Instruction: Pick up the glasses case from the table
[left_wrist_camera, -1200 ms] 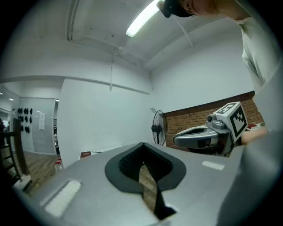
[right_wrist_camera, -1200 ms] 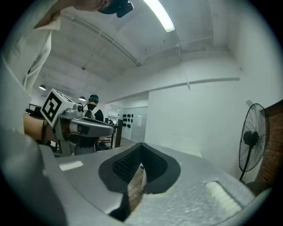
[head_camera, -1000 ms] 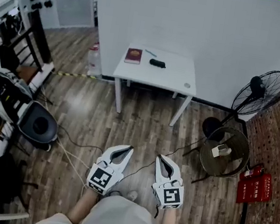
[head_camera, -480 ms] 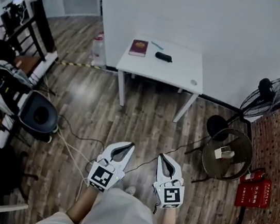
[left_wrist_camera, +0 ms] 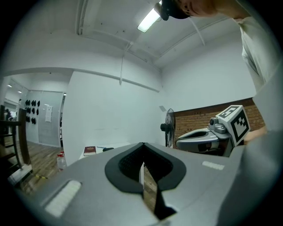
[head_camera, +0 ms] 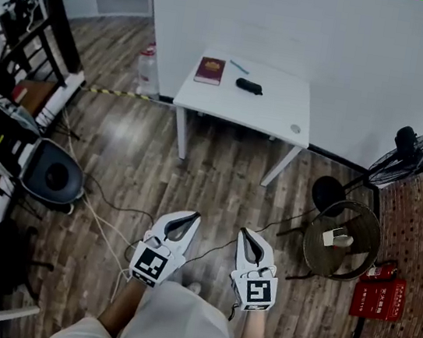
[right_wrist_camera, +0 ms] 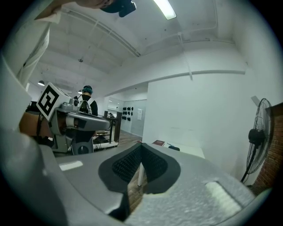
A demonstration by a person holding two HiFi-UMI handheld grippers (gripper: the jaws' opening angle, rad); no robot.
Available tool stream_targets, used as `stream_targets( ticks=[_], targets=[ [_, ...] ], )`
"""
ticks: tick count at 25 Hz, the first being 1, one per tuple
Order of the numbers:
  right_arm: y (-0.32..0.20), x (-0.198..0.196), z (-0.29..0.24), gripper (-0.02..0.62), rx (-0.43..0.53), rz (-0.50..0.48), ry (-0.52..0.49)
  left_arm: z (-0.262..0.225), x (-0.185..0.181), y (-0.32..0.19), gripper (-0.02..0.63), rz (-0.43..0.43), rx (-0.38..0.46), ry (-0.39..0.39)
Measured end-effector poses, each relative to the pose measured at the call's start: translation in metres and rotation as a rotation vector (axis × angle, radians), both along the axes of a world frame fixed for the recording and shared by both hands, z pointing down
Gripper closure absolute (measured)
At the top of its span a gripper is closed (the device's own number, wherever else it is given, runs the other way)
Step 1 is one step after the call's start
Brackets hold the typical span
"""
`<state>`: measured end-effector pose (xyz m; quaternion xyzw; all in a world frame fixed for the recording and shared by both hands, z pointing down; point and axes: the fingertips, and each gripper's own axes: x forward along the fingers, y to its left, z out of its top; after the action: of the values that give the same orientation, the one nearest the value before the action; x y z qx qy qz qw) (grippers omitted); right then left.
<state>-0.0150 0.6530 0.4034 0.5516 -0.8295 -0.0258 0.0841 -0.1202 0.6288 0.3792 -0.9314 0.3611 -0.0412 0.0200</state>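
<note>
The black glasses case (head_camera: 249, 86) lies on the far side of a small white table (head_camera: 271, 114), beside a dark red book (head_camera: 210, 70) and a thin pen (head_camera: 238, 67). Both grippers hang low over the wooden floor, well short of the table. My left gripper (head_camera: 195, 216) is shut and empty, and so is my right gripper (head_camera: 244, 231). The left gripper view shows its jaw tips (left_wrist_camera: 142, 145) meeting, with the case (left_wrist_camera: 107, 149) small and far off. Beyond the right gripper's closed tips (right_wrist_camera: 141, 144) the case (right_wrist_camera: 174, 148) is also distant.
A standing fan (head_camera: 409, 154) and a round stool (head_camera: 341, 235) stand right of the table, with a red box (head_camera: 380, 288) on the floor. A black bin (head_camera: 53, 176), cables and chairs crowd the left. A bottle (head_camera: 146, 60) stands by the table's left leg.
The view has drawn a little closer to the table, which sits larger and more central. Both grippers came along side by side, still shut and empty.
</note>
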Motion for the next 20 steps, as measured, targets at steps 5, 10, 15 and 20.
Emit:
stream_targets(
  ticks=[5, 10, 15, 20],
  targets=[
    [-0.052, -0.007, 0.01, 0.592, -0.022, 0.029, -0.004, 0.011, -0.008, -0.054, 0.588, 0.014, -0.016, -0.004],
    [-0.114, -0.005, 0.007, 0.592, -0.022, 0.047, -0.004, 0.003, -0.006, -0.118, 0.588, 0.033, -0.017, 0.0],
    [-0.168, -0.008, 0.003, 0.592, -0.032, 0.071, 0.001, -0.002, -0.011, -0.175, 0.588, 0.055, -0.02, 0.003],
    [-0.21, -0.015, 0.004, 0.592, -0.053, 0.096, 0.005, 0.004, -0.021, -0.219, 0.588, 0.067, -0.034, 0.011]
  ],
)
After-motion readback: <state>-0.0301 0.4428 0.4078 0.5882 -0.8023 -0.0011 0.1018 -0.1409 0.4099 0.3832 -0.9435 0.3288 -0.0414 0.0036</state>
